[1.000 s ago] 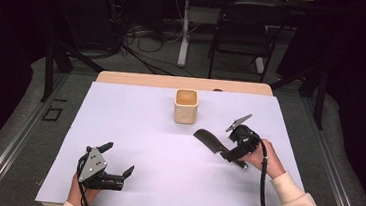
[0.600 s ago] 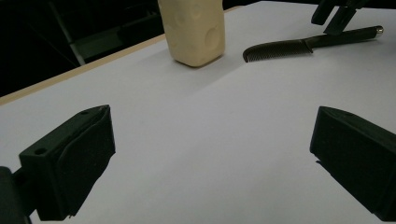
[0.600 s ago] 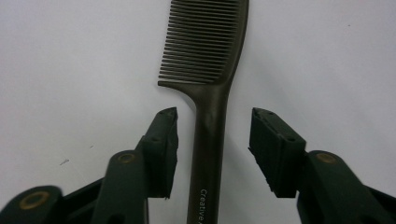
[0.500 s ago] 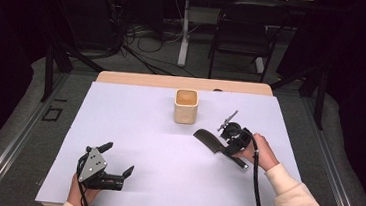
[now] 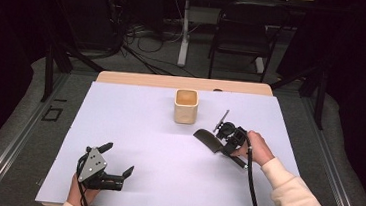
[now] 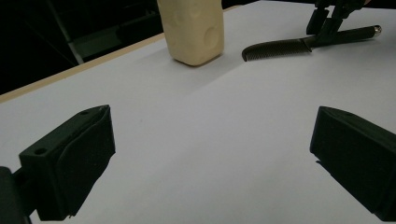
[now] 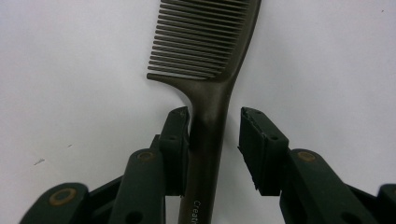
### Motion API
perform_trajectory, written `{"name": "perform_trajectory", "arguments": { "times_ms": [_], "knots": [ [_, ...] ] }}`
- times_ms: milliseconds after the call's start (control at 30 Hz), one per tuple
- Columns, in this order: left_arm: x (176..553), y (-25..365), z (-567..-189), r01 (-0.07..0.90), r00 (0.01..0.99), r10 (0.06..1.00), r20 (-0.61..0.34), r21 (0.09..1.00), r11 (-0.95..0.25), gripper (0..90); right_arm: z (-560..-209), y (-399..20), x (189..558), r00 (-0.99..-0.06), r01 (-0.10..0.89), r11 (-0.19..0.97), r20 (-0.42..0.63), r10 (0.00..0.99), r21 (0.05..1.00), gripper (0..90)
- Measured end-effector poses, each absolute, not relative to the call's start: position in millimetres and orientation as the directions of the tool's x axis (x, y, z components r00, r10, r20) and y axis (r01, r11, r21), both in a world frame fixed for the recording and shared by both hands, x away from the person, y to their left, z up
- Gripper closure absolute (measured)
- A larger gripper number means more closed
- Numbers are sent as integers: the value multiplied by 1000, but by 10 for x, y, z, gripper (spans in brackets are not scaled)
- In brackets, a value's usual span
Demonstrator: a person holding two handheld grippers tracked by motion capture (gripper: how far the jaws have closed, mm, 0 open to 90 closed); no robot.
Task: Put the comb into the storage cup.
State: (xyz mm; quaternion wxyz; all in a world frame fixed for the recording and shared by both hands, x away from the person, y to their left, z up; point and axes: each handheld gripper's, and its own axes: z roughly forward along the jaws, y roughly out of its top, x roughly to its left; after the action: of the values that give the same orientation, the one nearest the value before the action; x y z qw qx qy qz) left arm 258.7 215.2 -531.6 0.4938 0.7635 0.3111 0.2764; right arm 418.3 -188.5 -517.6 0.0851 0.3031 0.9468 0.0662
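The right gripper (image 7: 215, 140) straddles the handle of a black comb (image 7: 210, 60) lying flat on the white table (image 5: 133, 129); its jaws have just been closing, one pad touching the handle, the other a little apart, so nothing is clamped yet. A good grasp likely means centring on the handle before squeezing. The left gripper (image 5: 115, 165) rests low, jaws wide, holding nothing, the beige cup (image 5: 186, 106) well ahead.

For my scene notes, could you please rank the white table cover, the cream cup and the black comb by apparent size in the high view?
1. White table cover, by far the largest.
2. Cream cup.
3. Black comb, longer than the cup but slimmer, so these two are close.
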Motion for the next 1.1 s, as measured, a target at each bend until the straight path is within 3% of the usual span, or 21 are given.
{"name": "perform_trajectory", "arguments": {
  "times_ms": [600,767,800,833,1100],
  "knots": [
    [2583,2149,-5315,203,655,747,116,925,-322,1,-5246,-1851,4210,-787,595,791,-100,609,139,716],
    [2584,2158,-5314,202,656,746,116,925,-322,1,-5240,-1886,4183,-776,607,776,-78,625,172,719],
    [2584,2157,-5315,202,656,746,116,925,-321,1,-5276,-1897,4164,-765,609,754,-69,640,244,719],
    [2583,2157,-5314,201,656,745,117,925,-323,0,-5229,-1906,4173,-776,605,772,-71,626,197,719],
    [2584,2149,-5315,203,654,747,114,925,-320,0,-5130,-1953,4096,-764,611,742,-39,644,276,720]
  ]
}}
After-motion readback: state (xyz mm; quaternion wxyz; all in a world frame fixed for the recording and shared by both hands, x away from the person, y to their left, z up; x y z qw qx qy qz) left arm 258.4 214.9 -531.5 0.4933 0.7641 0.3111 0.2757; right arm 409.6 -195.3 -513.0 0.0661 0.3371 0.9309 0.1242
